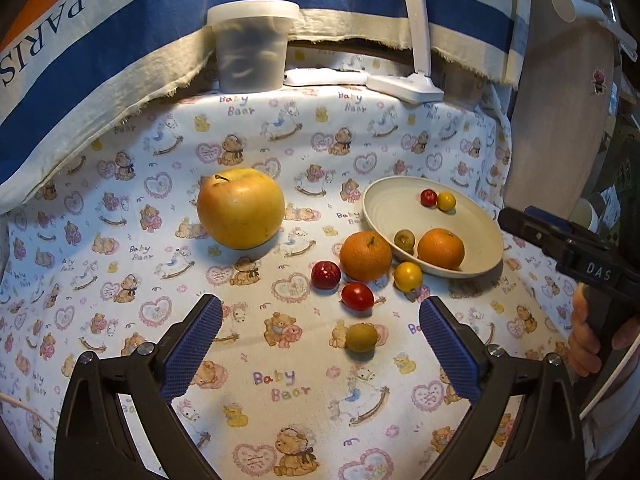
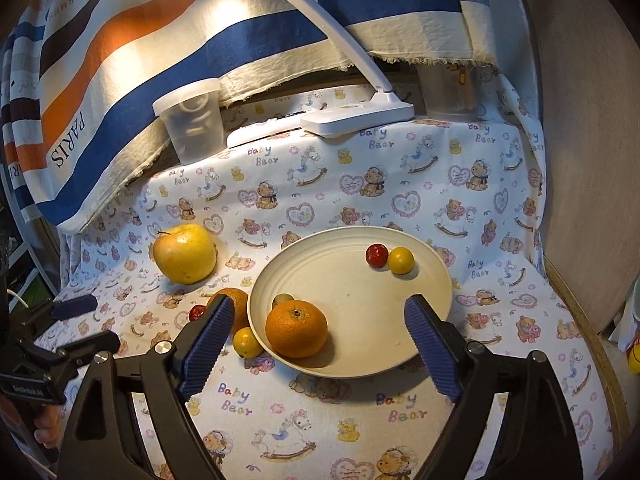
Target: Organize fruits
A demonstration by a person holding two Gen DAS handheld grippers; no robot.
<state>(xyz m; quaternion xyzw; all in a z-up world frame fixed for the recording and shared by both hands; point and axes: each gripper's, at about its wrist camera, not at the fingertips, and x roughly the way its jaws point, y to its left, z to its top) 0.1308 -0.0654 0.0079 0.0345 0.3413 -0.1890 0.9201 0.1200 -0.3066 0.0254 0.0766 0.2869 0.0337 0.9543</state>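
Observation:
A cream bowl point(image 1: 480, 236) point(image 2: 360, 364) holds an orange point(image 1: 441, 248) point(image 2: 296, 328), a small green fruit point(image 1: 404, 239), a red cherry tomato point(image 2: 377, 256) and a yellow one point(image 2: 401, 260). On the cloth left of the bowl lie a second orange point(image 1: 365, 256), two red tomatoes point(image 1: 326, 275) point(image 1: 357, 296), a yellow tomato point(image 1: 408, 276), a green-brown fruit point(image 1: 361, 337) and a big yellow apple point(image 1: 240, 213) point(image 2: 185, 253). My left gripper point(image 1: 320, 320) is open above the cloth, near the loose fruits. My right gripper point(image 2: 320, 320) is open over the bowl's near rim, empty.
A lidded plastic tub point(image 1: 253, 46), a white desk lamp base point(image 1: 406, 86) and a white remote point(image 1: 326, 77) stand at the back. A striped PARIS cloth point(image 1: 100, 52) hangs behind. A wooden board point(image 1: 560, 120) stands at the right.

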